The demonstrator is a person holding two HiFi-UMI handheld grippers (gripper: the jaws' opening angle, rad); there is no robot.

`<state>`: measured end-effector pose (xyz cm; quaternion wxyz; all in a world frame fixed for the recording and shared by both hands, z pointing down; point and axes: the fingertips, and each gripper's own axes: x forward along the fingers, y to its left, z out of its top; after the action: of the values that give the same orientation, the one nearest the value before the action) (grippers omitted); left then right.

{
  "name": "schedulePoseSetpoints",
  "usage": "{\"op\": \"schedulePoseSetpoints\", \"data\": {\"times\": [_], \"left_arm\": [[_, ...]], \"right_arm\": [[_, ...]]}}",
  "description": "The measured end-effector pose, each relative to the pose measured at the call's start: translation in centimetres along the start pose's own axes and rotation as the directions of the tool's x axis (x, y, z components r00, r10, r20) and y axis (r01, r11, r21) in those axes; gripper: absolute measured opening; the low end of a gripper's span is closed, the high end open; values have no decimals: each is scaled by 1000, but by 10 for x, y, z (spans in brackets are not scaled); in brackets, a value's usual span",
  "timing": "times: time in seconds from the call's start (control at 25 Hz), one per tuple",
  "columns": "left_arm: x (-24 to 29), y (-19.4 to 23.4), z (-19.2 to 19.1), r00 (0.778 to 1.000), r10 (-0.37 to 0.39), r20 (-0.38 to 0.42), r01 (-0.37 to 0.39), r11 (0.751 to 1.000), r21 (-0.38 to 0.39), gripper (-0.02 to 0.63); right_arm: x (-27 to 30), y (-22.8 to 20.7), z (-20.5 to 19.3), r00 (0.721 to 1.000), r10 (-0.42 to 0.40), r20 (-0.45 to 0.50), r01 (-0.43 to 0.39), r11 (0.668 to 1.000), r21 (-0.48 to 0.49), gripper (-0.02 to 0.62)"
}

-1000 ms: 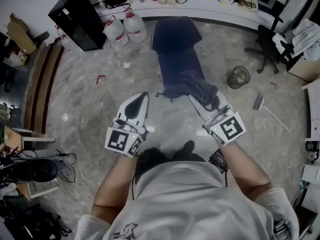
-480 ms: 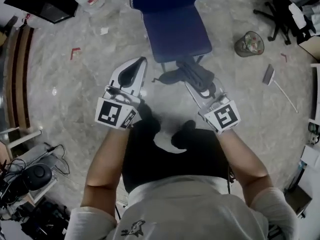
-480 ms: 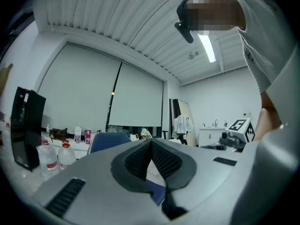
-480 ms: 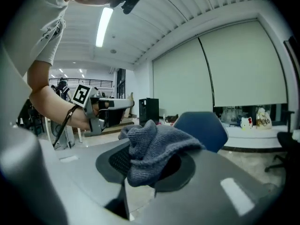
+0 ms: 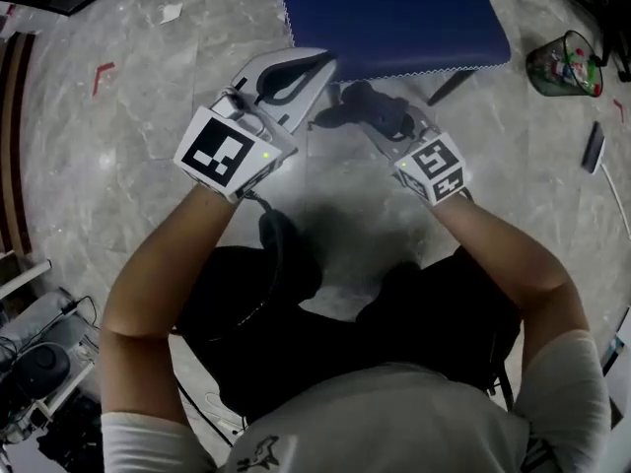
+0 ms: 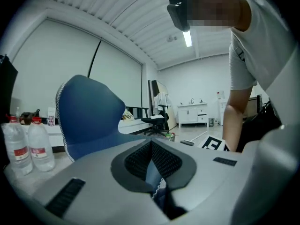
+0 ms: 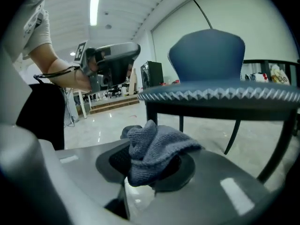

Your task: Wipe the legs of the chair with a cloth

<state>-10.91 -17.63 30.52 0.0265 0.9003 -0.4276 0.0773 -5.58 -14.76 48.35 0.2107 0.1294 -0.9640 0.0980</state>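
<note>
The blue chair's seat (image 5: 394, 18) fills the top of the head view, with one dark leg (image 5: 449, 85) slanting out beneath it. My right gripper (image 5: 380, 126) is shut on a grey cloth (image 5: 367, 106) just in front of the seat's edge. In the right gripper view the cloth (image 7: 154, 146) bunches out of the jaws, low before the seat (image 7: 220, 100) and its front leg (image 7: 151, 114). To the cloth's left, my left gripper (image 5: 317, 64) is shut with its tips together and holds nothing. The chair's backrest (image 6: 89, 116) rises ahead in the left gripper view.
A mesh wastebasket (image 5: 564, 62) stands on the marble floor right of the chair, a long-handled tool (image 5: 595, 146) beyond it. Two water bottles (image 6: 28, 142) stand left of the chair. An office chair (image 6: 157, 118) and white cabinets are farther back. The person's dark-trousered knees are below both grippers.
The person has crouched, and both grippers have dropped to the level of the chair's front edge. The chair looms much nearer. The cloth stays in the right gripper.
</note>
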Motion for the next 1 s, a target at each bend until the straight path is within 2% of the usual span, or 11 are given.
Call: {"op": "schedulePoseSetpoints", "data": {"times": [0.08, 0.2, 0.4, 0.6, 0.68, 0.8, 0.92, 1.0], "left_arm": [[13, 10, -36, 1000, 4, 5, -4, 1000, -3, 6], [31, 27, -67, 999, 43, 25, -42, 998, -52, 6], [32, 46, -78, 995, 91, 38, -85, 987, -137, 6], [33, 43, -78, 996, 74, 42, -69, 990, -121, 5], [34, 42, -79, 996, 69, 51, -62, 990, -125, 5], [33, 41, -79, 997, 58, 54, -51, 991, -123, 5], [34, 41, -80, 998, 45, 50, -39, 991, -126, 5], [35, 41, -80, 998, 42, 48, -35, 991, -128, 5]], "right_arm": [[31, -13, -26, 1000, 23, 9, -23, 1000, -8, 100], [54, -28, -20, 996, 41, 82, -37, 998, -45, 100], [49, -19, 25, 983, 53, 178, -34, 994, -105, 103], [63, -13, -2, 979, 66, 191, -41, 991, -131, 100], [74, -18, -33, 988, 53, 144, -36, 993, -115, 100], [101, -24, -112, 997, 43, -60, -48, 995, -86, 97], [132, -32, -196, 963, 26, -268, -50, 995, -81, 97], [146, -38, -228, 943, 6, -333, -40, 994, -97, 97]]}}
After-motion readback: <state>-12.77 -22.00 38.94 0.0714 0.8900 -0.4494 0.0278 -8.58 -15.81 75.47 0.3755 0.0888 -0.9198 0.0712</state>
